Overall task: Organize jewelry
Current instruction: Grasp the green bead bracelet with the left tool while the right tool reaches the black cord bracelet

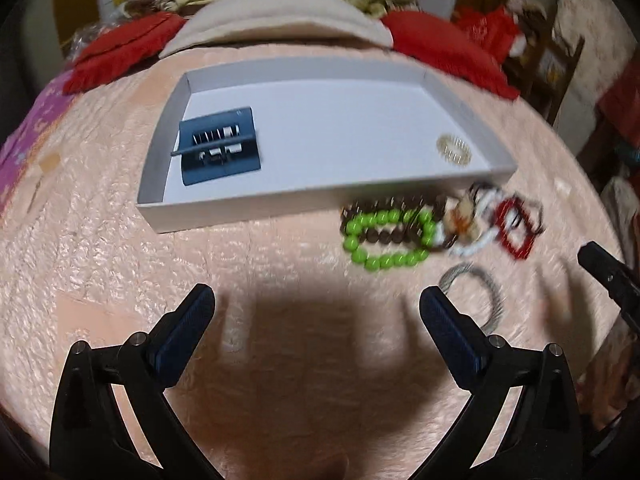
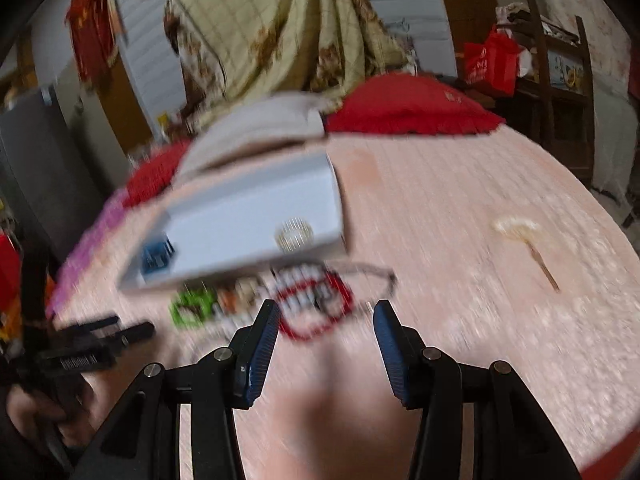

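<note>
A shallow white tray point(image 1: 240, 210) lies on the pink bedspread. Inside it are a blue card of rings point(image 1: 218, 146) at the left and a small gold bracelet point(image 1: 453, 149) at the right. In front of the tray lies a pile of jewelry: a green bead bracelet point(image 1: 384, 240), a brown bead bracelet point(image 1: 380, 236), a white piece point(image 1: 476, 240), a red bracelet point(image 1: 516, 232) and a silver wire bangle point(image 1: 476, 292). My left gripper point(image 1: 316, 312) is open and empty, short of the pile. My right gripper point(image 2: 326, 320) is open and empty, just before the red bracelet point(image 2: 316, 312). The right wrist view is blurred; the tray point(image 2: 240, 216) shows there.
Red pillows point(image 1: 444, 48) and a beige cushion point(image 1: 280, 12) lie behind the tray. A pale tassel piece with a stick point(image 2: 524, 240) lies on the bedspread to the right. The left gripper's fingers point(image 2: 100, 336) show at the left of the right wrist view. Wooden shelves point(image 2: 560, 80) stand at the far right.
</note>
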Tool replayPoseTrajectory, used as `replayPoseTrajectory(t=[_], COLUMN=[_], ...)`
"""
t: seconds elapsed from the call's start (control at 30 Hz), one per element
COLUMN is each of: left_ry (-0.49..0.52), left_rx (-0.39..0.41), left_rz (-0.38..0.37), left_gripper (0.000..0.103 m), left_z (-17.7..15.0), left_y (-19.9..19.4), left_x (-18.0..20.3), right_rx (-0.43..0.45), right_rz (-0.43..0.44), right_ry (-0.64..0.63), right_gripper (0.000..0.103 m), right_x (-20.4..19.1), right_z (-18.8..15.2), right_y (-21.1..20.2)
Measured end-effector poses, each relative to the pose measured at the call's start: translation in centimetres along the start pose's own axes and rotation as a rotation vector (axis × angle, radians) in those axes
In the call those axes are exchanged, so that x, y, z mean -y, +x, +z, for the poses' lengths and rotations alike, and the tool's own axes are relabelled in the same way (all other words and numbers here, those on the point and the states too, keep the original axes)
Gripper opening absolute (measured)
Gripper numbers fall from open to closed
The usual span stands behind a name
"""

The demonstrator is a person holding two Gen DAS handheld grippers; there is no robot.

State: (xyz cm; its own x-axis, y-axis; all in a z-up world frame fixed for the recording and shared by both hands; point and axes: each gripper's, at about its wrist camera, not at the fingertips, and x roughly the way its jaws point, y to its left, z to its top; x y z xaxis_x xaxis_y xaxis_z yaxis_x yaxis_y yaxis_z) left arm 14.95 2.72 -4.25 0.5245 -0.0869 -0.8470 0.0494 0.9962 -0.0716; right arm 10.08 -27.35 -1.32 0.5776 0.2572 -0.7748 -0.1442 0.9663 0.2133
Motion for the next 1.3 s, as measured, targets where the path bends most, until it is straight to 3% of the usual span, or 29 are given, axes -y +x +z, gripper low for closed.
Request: replayPoseTrajectory(t=[0.1, 0.2, 0.37, 0.5, 0.7, 0.83, 1.0, 1.3], left_ry=[-0.035, -0.083, -0.072, -0.094, -0.094, -0.102, -0.1, -0.111], left_rx=[-0.014, -0.022, -0.03, -0.019, -0.002, -0.003, -0.001, -0.003], left_rz=[0.01, -0.022, -0.023, -0.019, -0.024, -0.045, -0.047, -0.052], left_gripper=[0.102, 0.102, 0.102, 0.102, 0.102, 0.102, 0.102, 0.102], left_z=[0.3, 0.6, 0.8, 1.1, 1.5, 1.9, 1.8, 1.7], left_y=[0.6, 1.0, 1.3, 1.3, 1.1, 1.1, 1.1, 1.0], left_x=[-0.4, -1.0, -0.8, -1.0, -1.0, -0.7, -0.6, -1.1], right_rx=[-0.053, -0.042, -0.056, -0.017, -0.088, -0.115, -0.113, -0.102], right_rz=[-0.036, 0.01, -0.016, -0.067, -0.003, -0.007, 0.012, -0.026], right_ry=[-0.034, -0.055, -0.063, 0.005, 0.108, 0.135, 0.142, 0.01], right_gripper=[0.046, 0.036, 0.026, 0.026, 0.026, 0.026, 0.026, 0.026], right_x=[0.7, 0.8, 0.8, 3.1, 5.0, 4.5, 3.6, 0.9], right_z=[-0.7, 0.0, 1.7, 3.5, 3.5, 2.9, 3.0, 2.8], right_y=[1.0, 1.8, 4.1, 5.0, 5.8, 6.0, 6.4, 6.2])
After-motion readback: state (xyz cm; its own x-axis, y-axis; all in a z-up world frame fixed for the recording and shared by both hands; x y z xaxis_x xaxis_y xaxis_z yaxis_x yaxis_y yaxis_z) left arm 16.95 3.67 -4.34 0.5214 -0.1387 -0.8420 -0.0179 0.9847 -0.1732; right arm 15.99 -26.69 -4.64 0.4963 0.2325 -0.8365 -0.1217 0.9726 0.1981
